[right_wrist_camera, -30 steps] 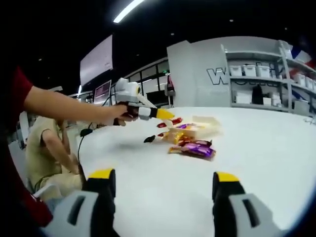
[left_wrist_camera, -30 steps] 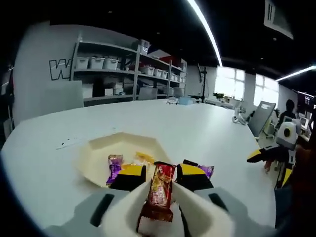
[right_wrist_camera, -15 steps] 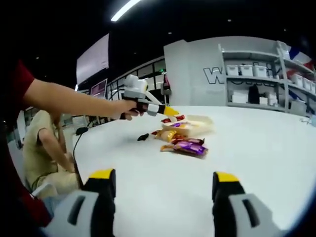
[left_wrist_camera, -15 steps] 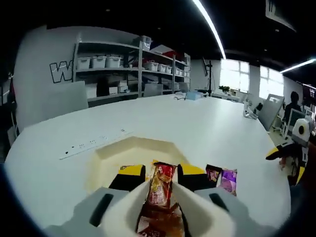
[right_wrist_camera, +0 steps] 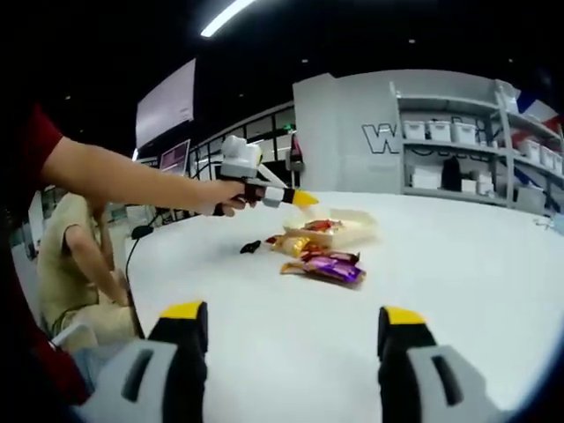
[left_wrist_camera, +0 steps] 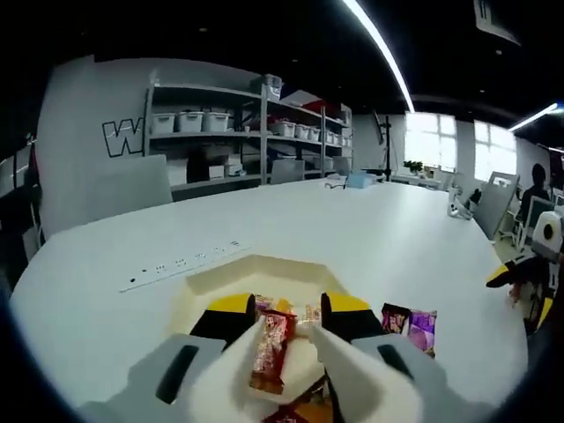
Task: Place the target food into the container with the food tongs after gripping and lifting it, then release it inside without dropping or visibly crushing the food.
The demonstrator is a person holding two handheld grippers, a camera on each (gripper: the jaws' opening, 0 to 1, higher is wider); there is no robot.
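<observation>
In the left gripper view the left gripper [left_wrist_camera: 282, 319] has its fingers [left_wrist_camera: 231, 317] clenched on white tongs [left_wrist_camera: 348, 374], whose two arms run up from the bottom of the view and close toward the yellow-tipped fingers. Between the tong arms lies the snack [left_wrist_camera: 271, 350], a red-wrapped bar. Its long axis runs roughly from 6 to 12 o'clock, along the tongs, leaning a little toward 1 o'clock. Whether the tong arms are pinching it or have just let it go, I cannot tell. The container [left_wrist_camera: 201, 284], a pale angular tray, lies straight ahead of the fingers toward 12 o'clock. Its near rim is hidden behind the fingers, and other wrapped pieces show inside it between them. The bar therefore appears to sit over the tray's near part, so the coming move turns on lowering along that same axis and easing the tongs apart. Two purple packets [left_wrist_camera: 411, 322] lie on the white surface [left_wrist_camera: 370, 229] at about 3 o'clock from the fingers, outside the tray. In the right gripper view the right gripper [right_wrist_camera: 295, 339] is released and grasps nothing, well apart from the tray [right_wrist_camera: 359, 228], which lies at 12 o'clock across the surface. The left one is plainly nearer, poised at the tray.
</observation>
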